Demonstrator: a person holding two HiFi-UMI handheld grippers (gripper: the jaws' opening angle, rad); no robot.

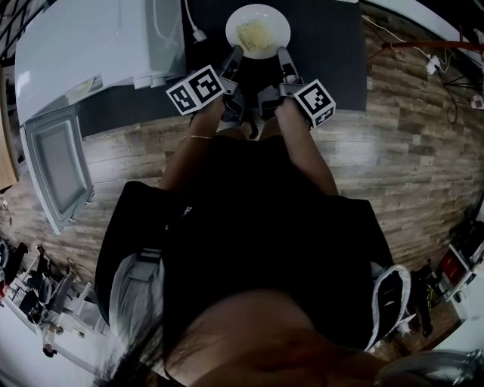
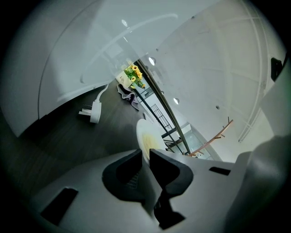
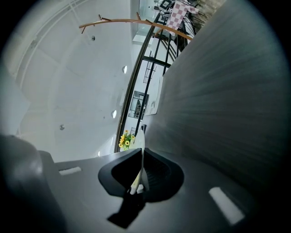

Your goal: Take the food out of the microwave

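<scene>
White plate (image 1: 281, 23) with pale noodles (image 1: 255, 33) sits top centre of the head view, over the dark tabletop (image 1: 333, 60) and outside the microwave (image 1: 91, 45) at upper left. The microwave door (image 1: 57, 166) hangs open at the left edge. Left gripper (image 1: 234, 54) is clamped on the plate's near rim, lower left. Right gripper (image 1: 283, 57) is pinched tight on the rim, lower right. Can't tell if the plate rests on the top or is lifted. White plug (image 2: 93, 111) lies on the dark surface beside the microwave.

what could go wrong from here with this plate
The left gripper and right gripper pinch only the near rim of the plate, so it may tip and spill the food. The plug on the table lies close by and might catch the plate when it is set down.
</scene>
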